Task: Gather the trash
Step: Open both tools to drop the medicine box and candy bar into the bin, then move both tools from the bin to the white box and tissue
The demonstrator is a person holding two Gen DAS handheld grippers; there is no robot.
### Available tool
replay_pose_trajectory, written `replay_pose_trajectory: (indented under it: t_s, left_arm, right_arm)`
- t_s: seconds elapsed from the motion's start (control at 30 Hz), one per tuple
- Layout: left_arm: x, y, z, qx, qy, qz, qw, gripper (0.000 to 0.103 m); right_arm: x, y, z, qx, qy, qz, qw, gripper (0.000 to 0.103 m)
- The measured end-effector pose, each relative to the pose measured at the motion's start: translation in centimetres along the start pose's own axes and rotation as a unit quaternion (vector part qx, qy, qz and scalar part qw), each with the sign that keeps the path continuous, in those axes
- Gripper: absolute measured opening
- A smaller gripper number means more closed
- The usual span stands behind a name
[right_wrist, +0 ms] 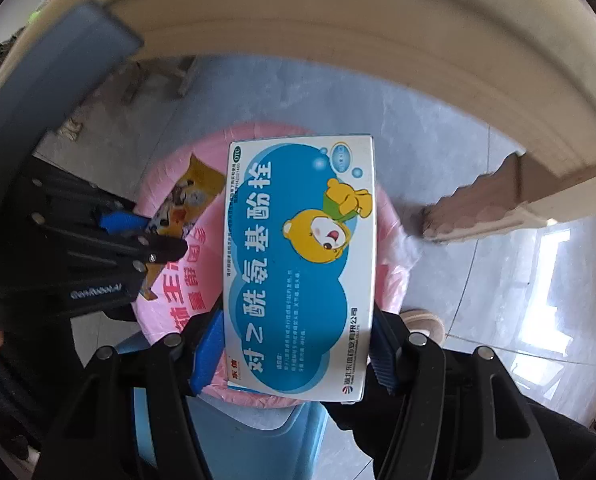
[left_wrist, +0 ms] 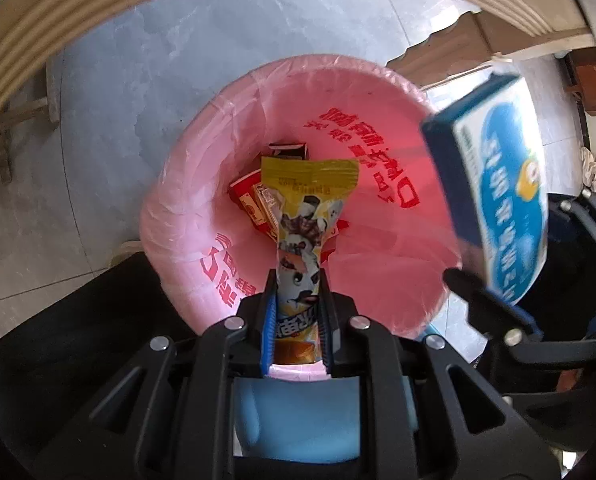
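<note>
**Both grippers loaded, over the bin**

Left gripper point(left_wrist: 296, 300): jaws pressed onto a yellow snack wrapper point(left_wrist: 303, 216), pinched at its lower part. Wrapper sticks out forward over the open mouth of the bin point(left_wrist: 290, 420), top end flared. Same wrapper shows in the right wrist view point(right_wrist: 190, 200), at the left side of the bin mouth.

Right gripper point(right_wrist: 298, 344): blue pads point(right_wrist: 208, 344) clamped on both long edges of a blue-and-white medicine box point(right_wrist: 299, 264), printed face with cartoon bear toward the camera. Box is over the near-right part of the bin mouth and covers much of it in that view. In the left wrist view the box point(left_wrist: 497, 200) is at the right, tilted, blurred, beside the bin rim.

Bin: light blue body, lined with a pink bag point(left_wrist: 202, 216) with red print, bag edge folded over the rim. Already at the bottom: red packets point(left_wrist: 250, 198) and a small dark box point(left_wrist: 288, 150), far-left of the wrapper's tip.

Around: grey tiled floor point(left_wrist: 158, 80), cream table edge point(right_wrist: 377, 40) arcing across the far side, carved table leg point(right_wrist: 489, 204) far-right of the bin.
</note>
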State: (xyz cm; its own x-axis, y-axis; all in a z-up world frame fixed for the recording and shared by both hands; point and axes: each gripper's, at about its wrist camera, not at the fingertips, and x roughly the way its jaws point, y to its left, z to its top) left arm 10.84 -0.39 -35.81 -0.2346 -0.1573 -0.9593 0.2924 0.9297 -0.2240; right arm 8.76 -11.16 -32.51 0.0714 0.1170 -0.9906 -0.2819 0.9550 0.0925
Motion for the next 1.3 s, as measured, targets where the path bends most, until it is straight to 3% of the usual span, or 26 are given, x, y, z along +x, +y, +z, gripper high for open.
replay_pose_trajectory:
  t_s: [0.27,0.47,0.53,0.6,0.7,1.03,1.17,1.3]
  left_arm:
    - [2.3,0.8,1.1,-0.015,0.032,-0.015,0.9992,0.018]
    - [4.3,1.2,2.0,-0.024,0.057,-0.012,0.998,0.019]
    - [4.6,1.3,2.2,-0.027,0.062,-0.004,0.9977,0.028]
    - [4.6,1.6,2.4,-0.027,0.062,0.0,0.9977,0.048]
    - [4.1,1.5,2.5,-0.027,0.051,0.005,0.9983,0.059]
    - [4.0,1.4,2.6,-0.025,0.044,0.017,0.9986,0.063]
    - [2.6,1.0,2.1,-0.016,0.03,0.034,0.9988,0.063]
    - [-1.0,-0.3,-0.1,0.028,0.005,0.053,0.9982,0.063]
  right_arm:
    - [4.5,-0.2,0.2,0.006,0.048,0.015,0.999,0.06]
    - [5.7,-0.5,1.0,0.009,0.062,0.02,0.998,0.06]
    - [6.1,-0.2,0.9,0.005,0.064,0.021,0.998,0.06]
    - [6.4,-0.5,1.1,0.0,0.066,0.018,0.998,0.063]
    - [6.7,-0.5,0.9,-0.005,0.065,0.011,0.998,0.067]
    - [6.3,-1.1,0.9,0.006,0.062,0.017,0.998,0.067]
    - [5.3,-1.1,0.9,0.002,0.058,0.017,0.998,0.067]
    - [1.5,-1.1,0.4,-0.006,0.033,0.031,0.999,0.067]
